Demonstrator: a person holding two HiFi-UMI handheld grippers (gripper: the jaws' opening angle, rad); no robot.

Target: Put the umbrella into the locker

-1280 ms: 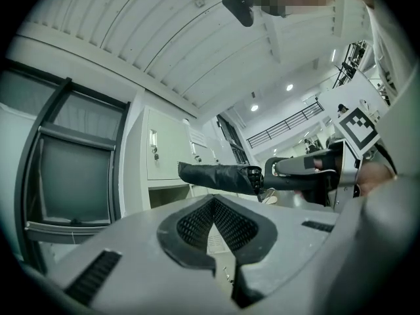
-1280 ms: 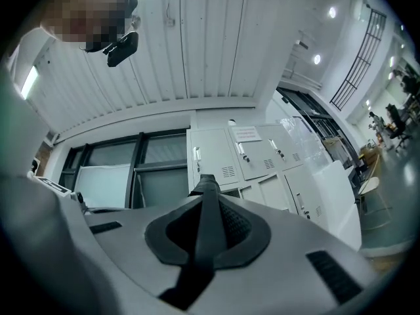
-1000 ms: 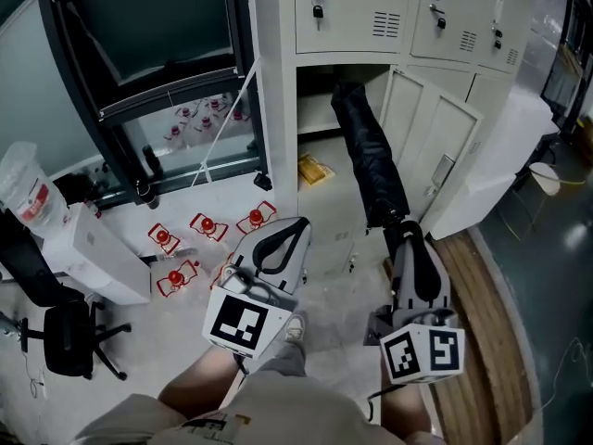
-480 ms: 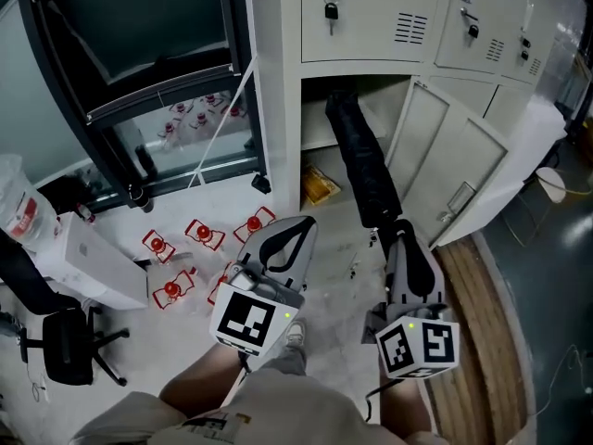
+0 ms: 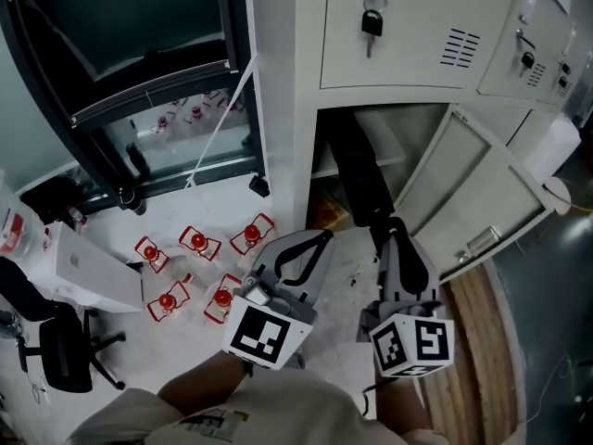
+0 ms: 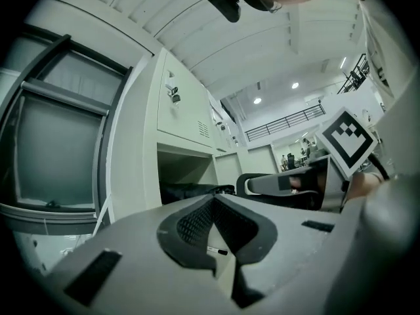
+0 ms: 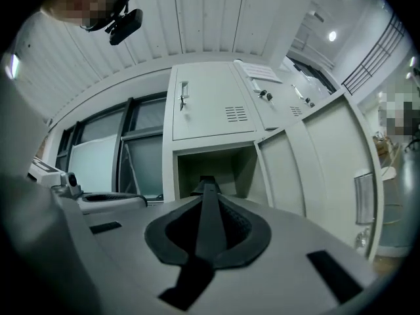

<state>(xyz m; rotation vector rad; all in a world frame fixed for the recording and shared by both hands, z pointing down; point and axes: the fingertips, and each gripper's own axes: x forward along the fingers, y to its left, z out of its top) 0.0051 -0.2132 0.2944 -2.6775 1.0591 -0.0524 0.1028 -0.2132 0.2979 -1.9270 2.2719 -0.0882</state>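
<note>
Inside the open locker [image 5: 468, 188], head view shows the umbrella [image 5: 357, 179] tip; the right gripper [image 5: 394, 236] clamps its near end, its own view showing only a black strip. Fingers of the left gripper [image 5: 313, 241] meet, empty.

We are looking down on a pale, speckled floor [image 5: 208, 197] that is giving way at the right to a band of wooden boards [image 5: 482, 341] and then dark grey flooring [image 5: 556, 286]; a black-framed window [image 5: 139, 26] is filling the upper left, with a thin white rod [image 5: 219, 119] leaning against its frame; small red-and-white items [image 5: 197, 242] are lying scattered below it; a white box [image 5: 88, 272] and a black office chair [image 5: 57, 360] are standing at the left edge; a ribbed white ceiling [image 6: 216, 38] is running overhead, and round lights [image 6: 294, 85] are glowing beyond, above a railed gallery [image 6: 289, 118].
</note>
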